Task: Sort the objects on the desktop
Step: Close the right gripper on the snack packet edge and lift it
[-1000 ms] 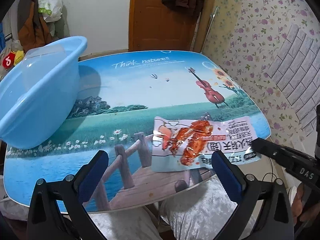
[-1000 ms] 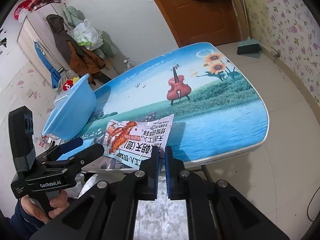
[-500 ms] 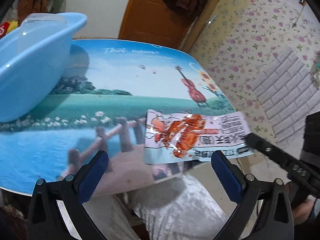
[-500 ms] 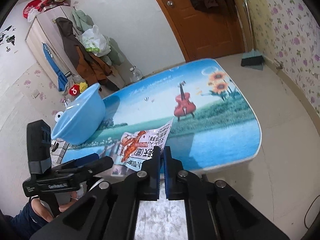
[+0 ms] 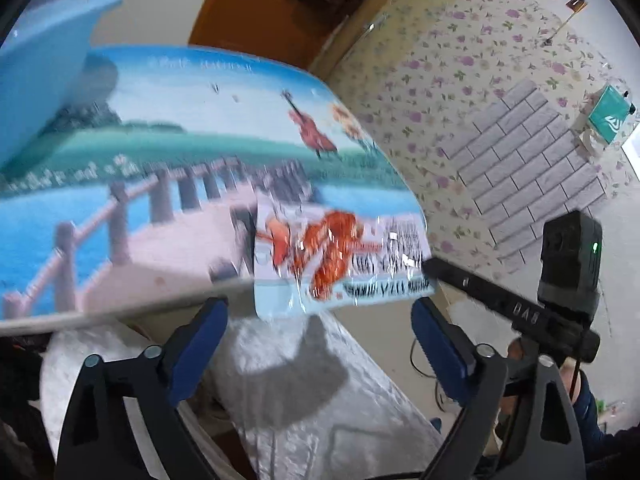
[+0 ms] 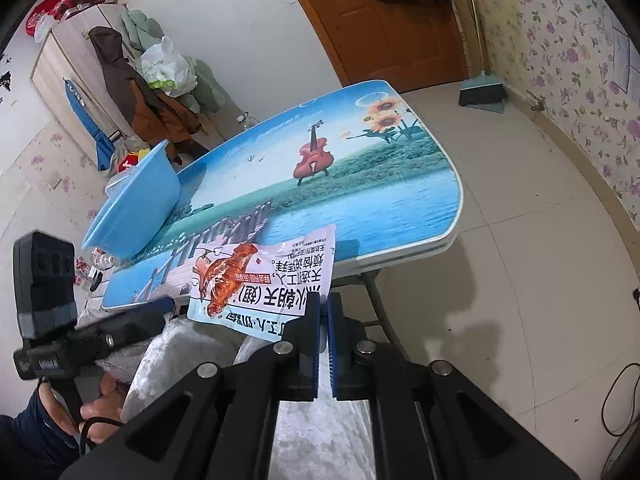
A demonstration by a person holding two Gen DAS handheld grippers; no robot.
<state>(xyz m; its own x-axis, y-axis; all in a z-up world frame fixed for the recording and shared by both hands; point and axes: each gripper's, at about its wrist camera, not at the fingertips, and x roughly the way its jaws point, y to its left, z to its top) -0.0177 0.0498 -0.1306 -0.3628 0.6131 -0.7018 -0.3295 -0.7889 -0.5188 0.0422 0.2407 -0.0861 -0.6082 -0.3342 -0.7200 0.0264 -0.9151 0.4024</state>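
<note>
My right gripper (image 6: 323, 344) has its fingers pinched tight on one edge of the snack packet (image 6: 260, 280). The packet hangs in the air past the near edge of the desk (image 6: 360, 184). My left gripper (image 5: 320, 324) sits under it, fingers wide apart but just closing a little, nothing between them. A blue basin (image 6: 132, 204) sits on the desk's far left side.

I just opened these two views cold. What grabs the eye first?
The snack packet with its red chicken-wing print, pinched at one edge by the right gripper over the near table edge. Behind it, the scenic table with a violin picture, and the blue basin at its left end.
</note>
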